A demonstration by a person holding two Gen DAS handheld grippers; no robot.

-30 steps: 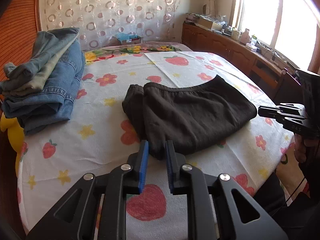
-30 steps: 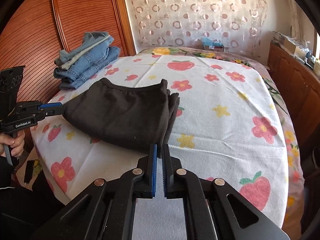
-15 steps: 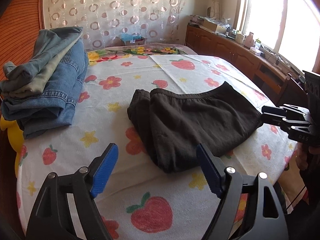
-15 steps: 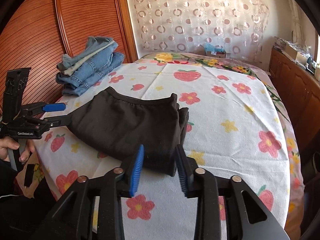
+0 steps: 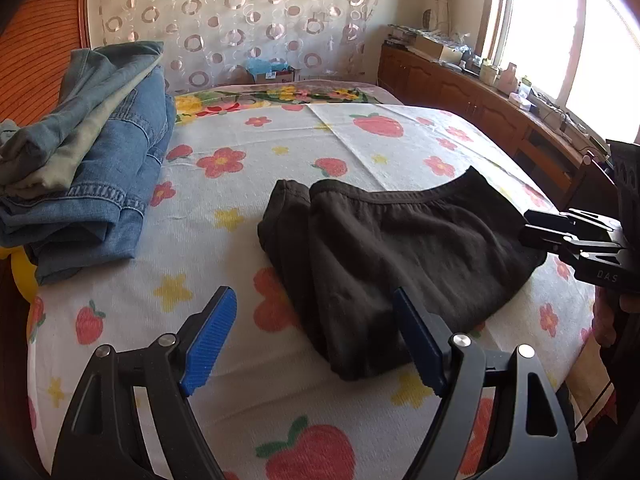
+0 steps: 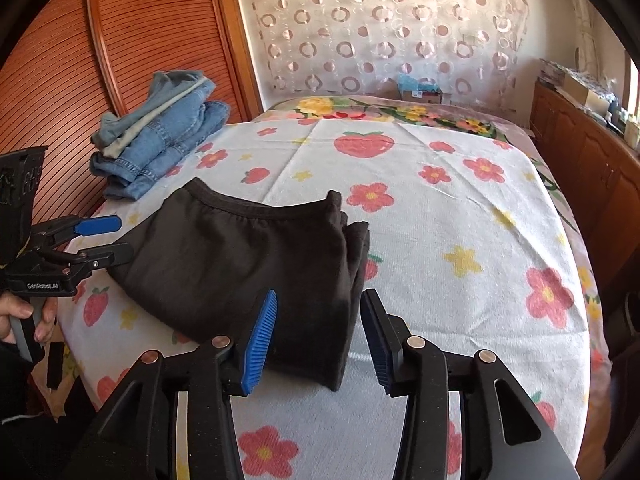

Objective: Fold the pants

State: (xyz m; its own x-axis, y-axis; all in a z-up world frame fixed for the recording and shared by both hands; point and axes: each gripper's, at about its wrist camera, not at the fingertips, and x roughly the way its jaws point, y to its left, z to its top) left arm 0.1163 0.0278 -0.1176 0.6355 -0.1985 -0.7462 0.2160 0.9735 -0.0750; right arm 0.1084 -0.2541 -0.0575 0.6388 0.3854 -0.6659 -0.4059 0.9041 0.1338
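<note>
Matt black knit pants [image 5: 400, 256] are lying on a nubbly, towel-like cloth [image 5: 224, 200] printed with flowers. Beside the pants, faded blue denim jeans [image 5: 92, 184] are showing stitched hems. Behind the jeans, glossy ribbed wood panelling [image 6: 132, 40] is catching light.

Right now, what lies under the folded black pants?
The black pants lie on the flower-and-strawberry sheet, visible all around them. Whatever print or object sits directly beneath is covered by the fabric.
</note>
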